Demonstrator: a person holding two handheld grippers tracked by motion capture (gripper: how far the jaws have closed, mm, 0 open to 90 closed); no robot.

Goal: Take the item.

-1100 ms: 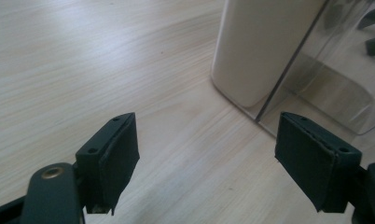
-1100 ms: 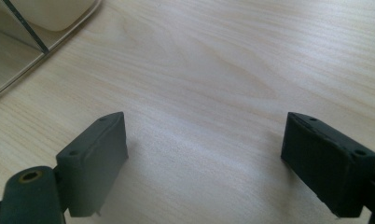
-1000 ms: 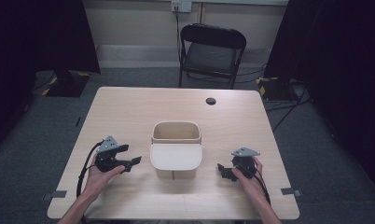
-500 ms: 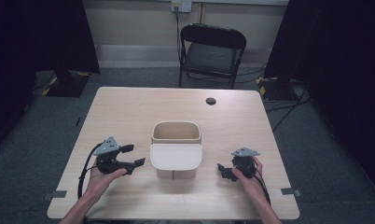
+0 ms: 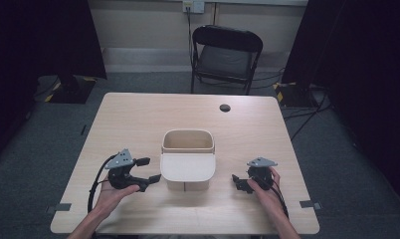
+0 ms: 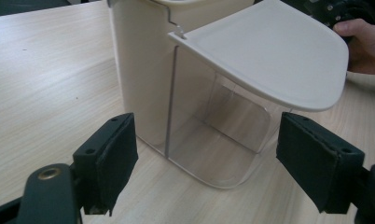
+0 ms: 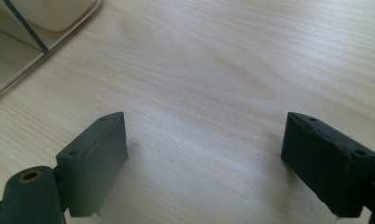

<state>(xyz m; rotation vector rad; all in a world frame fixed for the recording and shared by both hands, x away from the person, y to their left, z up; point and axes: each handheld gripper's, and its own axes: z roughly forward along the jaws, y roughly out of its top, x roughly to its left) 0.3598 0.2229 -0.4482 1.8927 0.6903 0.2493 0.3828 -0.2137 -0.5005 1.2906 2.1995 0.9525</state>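
Observation:
A cream plastic container [image 5: 187,141] stands at the middle of the wooden table [image 5: 138,119], its flat lid [image 5: 188,168] hanging out toward the person. In the left gripper view the lid [image 6: 269,51] slopes over a clear-walled front part [image 6: 213,135] with nothing in it. My left gripper [image 5: 149,169] is open just left of the container, its jaws pointing at it; the left gripper [image 6: 209,163] holds nothing. My right gripper [image 5: 237,182] sits open to the container's right, apart from it. Under the right gripper [image 7: 204,158] is bare wood, with the container's corner [image 7: 36,18] at the upper left.
A small black round object [image 5: 225,107] lies near the table's far edge. A black folding chair [image 5: 227,55] stands behind the table. The left gripper's cable [image 5: 96,181] loops by the front left. A hand [image 6: 363,42] holds the other gripper beyond the lid.
My left gripper has edged right, closer to the container's side. The right gripper and the container have stayed where they were.

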